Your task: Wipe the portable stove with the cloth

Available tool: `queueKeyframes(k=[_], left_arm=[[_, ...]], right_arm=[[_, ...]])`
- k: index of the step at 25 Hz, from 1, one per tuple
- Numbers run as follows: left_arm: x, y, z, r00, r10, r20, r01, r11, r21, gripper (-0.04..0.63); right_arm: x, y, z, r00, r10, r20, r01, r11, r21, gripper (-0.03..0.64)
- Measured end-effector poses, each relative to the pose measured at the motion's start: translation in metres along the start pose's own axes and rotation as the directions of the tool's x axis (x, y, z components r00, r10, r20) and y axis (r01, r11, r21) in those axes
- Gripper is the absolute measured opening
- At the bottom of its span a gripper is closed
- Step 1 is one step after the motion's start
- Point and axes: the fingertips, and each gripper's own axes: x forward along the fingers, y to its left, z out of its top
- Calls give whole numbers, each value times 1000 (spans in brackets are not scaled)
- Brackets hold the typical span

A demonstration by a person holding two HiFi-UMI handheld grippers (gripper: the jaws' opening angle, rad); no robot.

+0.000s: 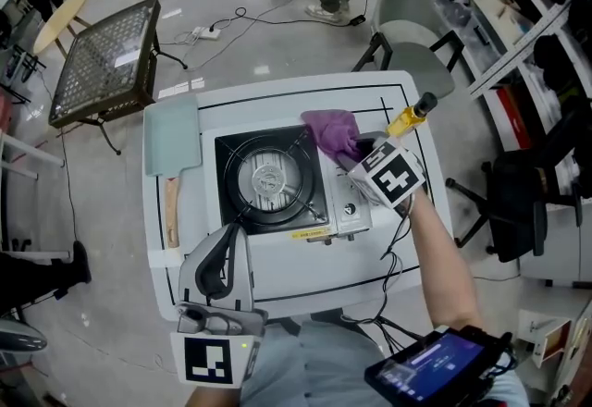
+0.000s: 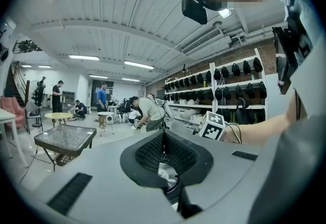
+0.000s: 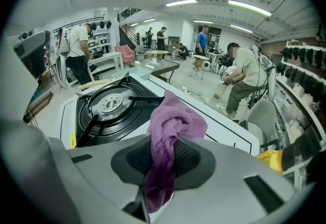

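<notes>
Portable stove (image 1: 273,181) wiping seems barely begun: your right gripper (image 1: 351,154) clamps the purple cloth (image 1: 331,129) at its far right corner; your left gripper (image 1: 231,234) rests closed, holding nothing.

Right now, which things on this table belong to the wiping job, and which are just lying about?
Job: portable stove; purple cloth; right tool, shut on the cloth over the stove's far right corner.
Lying about: pale green board with a wooden handle, left of the stove; yellow bottle, right of the cloth; left tool, shut and empty.
</notes>
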Motion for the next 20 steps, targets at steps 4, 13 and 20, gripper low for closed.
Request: queueKeyframes(k=[4, 13, 20], left_arm=[[-3, -6, 9, 999, -5, 33, 4, 999, 34, 18], [-13, -29, 12, 999, -12, 44, 10, 999, 45, 18], [-33, -52, 17, 997, 11, 73, -14, 999, 36, 18]], right_arm=[[-8, 9, -8, 1000, 5, 0, -5, 1000, 5, 104], [-24, 29, -24, 1000, 27, 5, -27, 1000, 6, 104], [-36, 49, -38, 999, 49, -3, -49, 999, -19, 104]])
